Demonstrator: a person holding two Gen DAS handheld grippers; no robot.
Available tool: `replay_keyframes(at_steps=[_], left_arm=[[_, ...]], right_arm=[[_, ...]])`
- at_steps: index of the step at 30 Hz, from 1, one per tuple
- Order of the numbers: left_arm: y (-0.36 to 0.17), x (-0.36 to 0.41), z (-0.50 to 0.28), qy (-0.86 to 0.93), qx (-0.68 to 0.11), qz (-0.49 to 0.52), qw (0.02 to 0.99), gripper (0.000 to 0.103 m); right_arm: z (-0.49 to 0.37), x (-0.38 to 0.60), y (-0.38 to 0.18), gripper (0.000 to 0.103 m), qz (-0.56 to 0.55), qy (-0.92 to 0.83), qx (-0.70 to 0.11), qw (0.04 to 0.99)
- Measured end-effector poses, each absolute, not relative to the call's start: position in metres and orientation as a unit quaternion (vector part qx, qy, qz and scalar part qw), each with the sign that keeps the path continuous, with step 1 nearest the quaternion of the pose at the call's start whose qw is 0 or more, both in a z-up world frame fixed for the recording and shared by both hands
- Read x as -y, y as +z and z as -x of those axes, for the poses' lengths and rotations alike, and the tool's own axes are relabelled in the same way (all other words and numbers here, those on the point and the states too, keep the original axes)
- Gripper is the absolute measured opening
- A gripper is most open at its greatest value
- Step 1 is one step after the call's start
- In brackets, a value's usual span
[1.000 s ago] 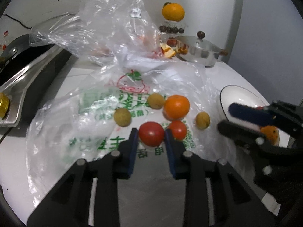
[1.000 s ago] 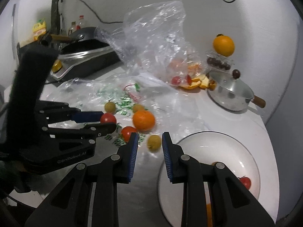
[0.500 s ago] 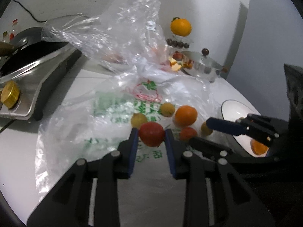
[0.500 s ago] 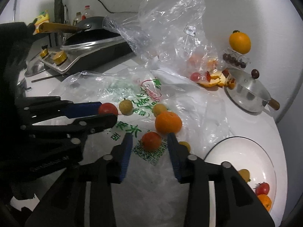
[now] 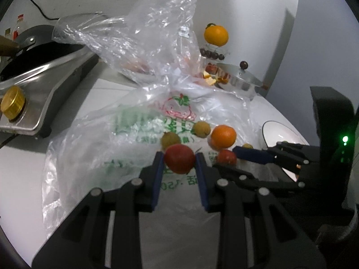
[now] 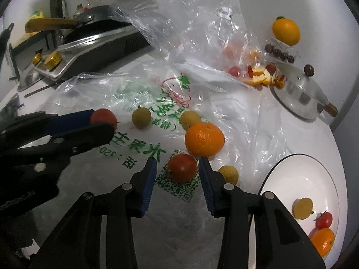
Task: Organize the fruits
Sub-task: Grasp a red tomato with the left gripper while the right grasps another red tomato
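Note:
My left gripper is shut on a red tomato and holds it above the printed plastic bag; the held tomato also shows in the right wrist view. My right gripper is open, its jaws on either side of a second red tomato lying on the bag. An orange, two yellow-green fruits and a small yellow fruit lie close by. A white plate at the right holds a yellow fruit, a small tomato and an orange.
A crumpled clear bag stands behind the fruits. A steel stove with a black pan is at the back left. A steel pot lid, orange peels and a stand with an orange are at the back right.
My left gripper has lifted the red tomato off the bag. My right gripper has moved left from the plate and opened around the second tomato.

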State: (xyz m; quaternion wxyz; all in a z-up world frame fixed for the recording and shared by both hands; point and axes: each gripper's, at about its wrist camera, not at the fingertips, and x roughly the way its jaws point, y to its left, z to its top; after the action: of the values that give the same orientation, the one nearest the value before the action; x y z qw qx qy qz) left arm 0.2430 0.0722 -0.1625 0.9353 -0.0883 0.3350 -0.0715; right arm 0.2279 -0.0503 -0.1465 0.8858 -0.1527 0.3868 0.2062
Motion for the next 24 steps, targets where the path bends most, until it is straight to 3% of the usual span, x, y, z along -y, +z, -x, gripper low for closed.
replay_keyframes(at_steps=[8, 13, 24], left_arm=[[-0.161, -0.074, -0.238, -0.066, -0.333, 0.085, 0.937, 0.029], [-0.16, -0.076, -0.234, -0.06, -0.332, 0.088, 0.937, 0.029], [-0.153, -0.066, -0.225, -0.06, -0.328, 0.078, 0.94, 0.029]], right_arm=[[-0.23, 0.042, -0.153, 0.041, 0.17, 0.201, -0.396, 0.88], [-0.229, 0.039, -0.152, 0.03, 0.179, 0.201, -0.389, 0.881], [-0.211, 0.044, -0.139, 0.03, 0.181, 0.216, -0.359, 0.89]])
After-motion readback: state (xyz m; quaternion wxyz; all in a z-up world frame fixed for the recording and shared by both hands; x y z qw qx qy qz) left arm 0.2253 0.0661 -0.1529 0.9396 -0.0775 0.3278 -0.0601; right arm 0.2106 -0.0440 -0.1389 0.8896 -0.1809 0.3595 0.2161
